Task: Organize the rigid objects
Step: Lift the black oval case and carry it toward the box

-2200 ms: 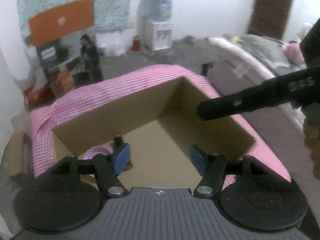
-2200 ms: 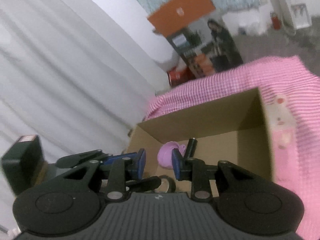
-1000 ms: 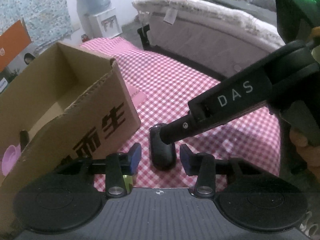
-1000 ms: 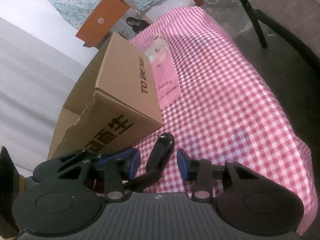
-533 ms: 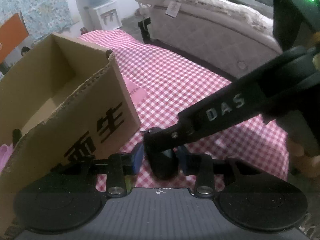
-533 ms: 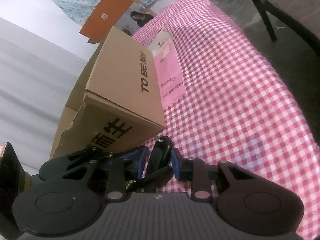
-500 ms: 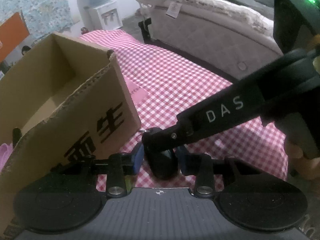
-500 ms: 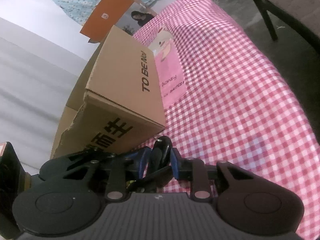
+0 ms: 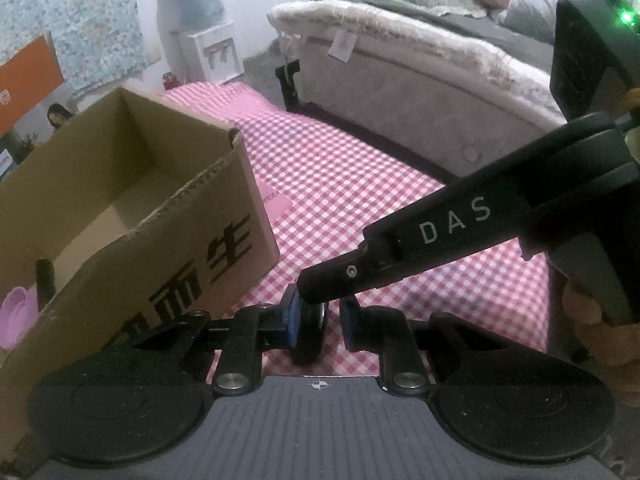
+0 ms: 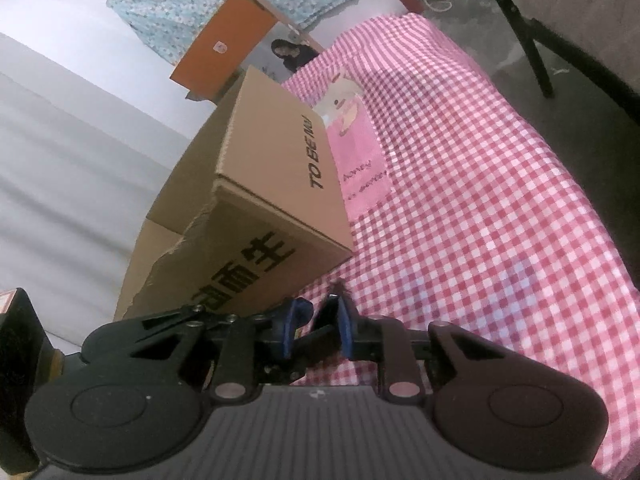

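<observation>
A small black rigid object (image 9: 311,330) stands between the blue pads of my left gripper (image 9: 318,326), just in front of the cardboard box (image 9: 132,216). The right gripper's finger (image 9: 400,252) reaches in from the right onto its top. In the right wrist view my right gripper (image 10: 318,330) is closed on the same black object (image 10: 330,316), beside the box (image 10: 256,240). A gap shows between the object and the left gripper's right pad. The box holds a pink cup (image 9: 16,316) and a dark upright item (image 9: 44,280).
The pink checked tablecloth (image 10: 480,208) covers the table, with a pink card (image 10: 360,164) lying by the box. A bed (image 9: 420,72) stands beyond the table's far edge. The table drops off at the right (image 10: 624,280).
Both grippers moved from over the box to the cloth beside it. They closed around the black object, which now stands narrower between the pads and is slightly lifted.
</observation>
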Demonstrator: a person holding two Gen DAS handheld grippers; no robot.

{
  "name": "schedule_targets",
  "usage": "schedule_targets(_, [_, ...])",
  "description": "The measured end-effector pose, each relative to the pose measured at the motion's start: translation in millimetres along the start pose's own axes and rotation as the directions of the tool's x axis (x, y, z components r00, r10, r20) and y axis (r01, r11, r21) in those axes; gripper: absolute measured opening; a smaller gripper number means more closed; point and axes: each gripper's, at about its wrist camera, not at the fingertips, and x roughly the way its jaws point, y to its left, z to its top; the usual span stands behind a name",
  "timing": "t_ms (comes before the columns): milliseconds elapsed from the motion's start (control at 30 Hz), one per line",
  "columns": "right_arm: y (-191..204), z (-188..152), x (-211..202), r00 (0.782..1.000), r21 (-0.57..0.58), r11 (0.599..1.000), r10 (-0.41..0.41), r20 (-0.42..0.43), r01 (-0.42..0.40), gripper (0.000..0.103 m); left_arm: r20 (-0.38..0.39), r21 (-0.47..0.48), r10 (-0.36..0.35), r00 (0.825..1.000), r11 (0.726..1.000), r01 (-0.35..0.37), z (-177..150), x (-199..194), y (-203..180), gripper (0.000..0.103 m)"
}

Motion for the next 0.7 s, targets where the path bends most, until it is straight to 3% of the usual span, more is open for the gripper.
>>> schedule_targets(267, [34.4, -9.4, -23.7, 0.998, -0.053, 0.999, 0.000, 0.059, 0.003, 0.024, 0.087, -0.005, -0.013, 0.996, 1.000, 0.013, -5.3, -37.3, -0.1, 0.019])
schedule_targets(467, [36.4, -12.1, -39.7, 0.996, -0.047, 0.998, -0.029, 0.089, 0.033, 0.028, 0.042, -0.014, -0.025, 0.999, 1.000, 0.025, -12.8, -30.8, 4.5, 0.021])
schedule_targets(500, [33.8, -12.9, -41.3, 0.994, -0.038, 0.998, -0.047, 0.094, 0.051, 0.030, 0.027, -0.013, -0.027, 0.999, 1.000, 0.027, -14.2, -26.5, 4.6, 0.021])
schedule_targets(567, [25.3, -14.0, -41.1, 0.993, -0.011, 0.997, -0.077, 0.093, 0.078, 0.056, 0.007, -0.003, -0.029, 1.000, 1.000, 0.029, -15.0, -19.1, 6.2, 0.021])
schedule_targets(600, [19.9, -15.4, -39.3, 0.992, 0.011, 0.996, -0.089, 0.088, 0.088, 0.060, -0.004, 0.001, -0.023, 1.000, 1.000, 0.023, -15.0, -14.1, 6.0, 0.021])
schedule_targets(700, [8.5, -17.8, -30.6, 0.994, 0.054, 0.995, -0.084, 0.064, 0.081, 0.061, -0.026, 0.017, -0.013, 1.000, 1.000, 0.014, -14.3, -1.2, 6.9, 0.021])
